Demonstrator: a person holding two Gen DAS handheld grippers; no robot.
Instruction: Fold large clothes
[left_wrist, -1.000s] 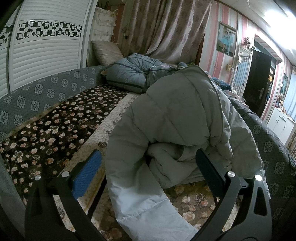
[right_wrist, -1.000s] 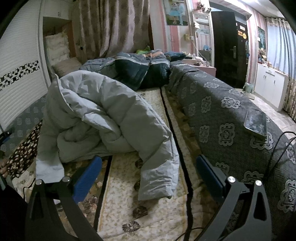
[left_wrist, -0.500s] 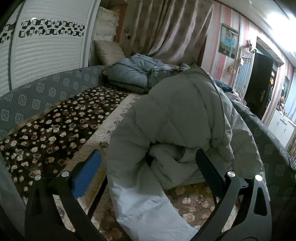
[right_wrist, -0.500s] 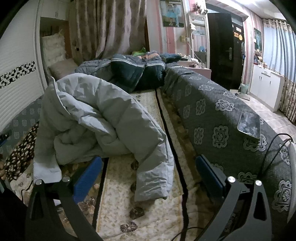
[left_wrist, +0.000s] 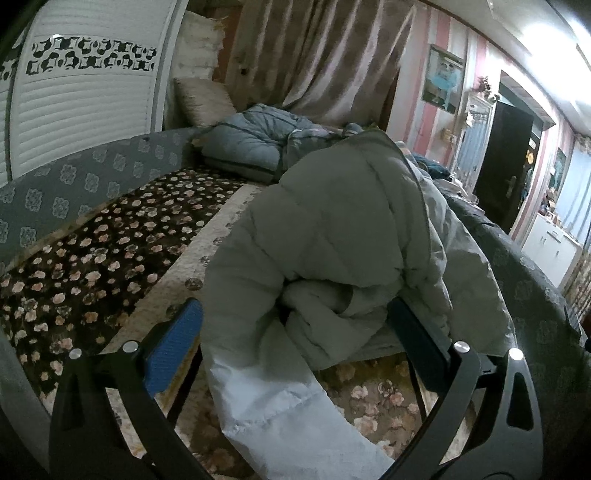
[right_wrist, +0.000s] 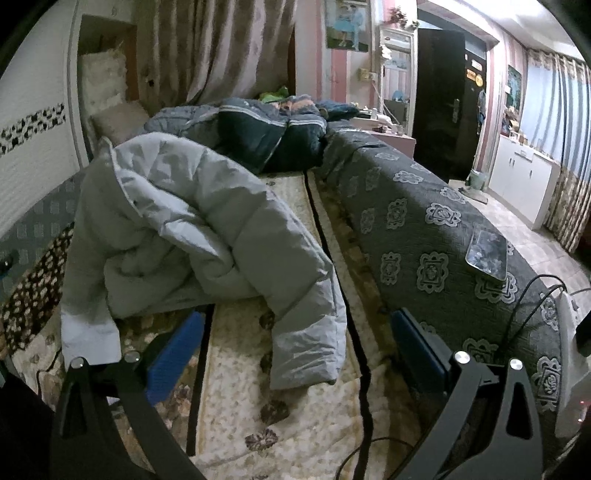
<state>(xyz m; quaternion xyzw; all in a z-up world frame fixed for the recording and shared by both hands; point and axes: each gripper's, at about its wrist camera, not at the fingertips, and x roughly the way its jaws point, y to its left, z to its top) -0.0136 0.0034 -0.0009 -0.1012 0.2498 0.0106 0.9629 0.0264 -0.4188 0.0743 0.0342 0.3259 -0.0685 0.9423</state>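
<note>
A bulky grey puffer jacket (left_wrist: 332, 236) lies crumpled in a heap on the floral bed cover (left_wrist: 229, 214). In the left wrist view one pale sleeve (left_wrist: 280, 398) trails toward me between the fingers of my left gripper (left_wrist: 295, 328), which stands open just in front of the heap. The right wrist view shows the same jacket (right_wrist: 192, 221) left of centre, with its other sleeve (right_wrist: 306, 332) hanging down onto the cream cover. My right gripper (right_wrist: 295, 336) is open too, with that sleeve's cuff lying between its fingers, not clamped.
A dark patterned quilt (right_wrist: 424, 229) rises along the right side, with a phone (right_wrist: 487, 254) on it and cables (right_wrist: 524, 306) nearby. Folded blue bedding (right_wrist: 258, 136) and pillows (left_wrist: 203, 96) sit at the far end. A white louvred wardrobe (left_wrist: 81, 103) stands left.
Both grippers have drifted slightly closer to the jacket. The jacket itself lies as before and both grippers have stayed open.
</note>
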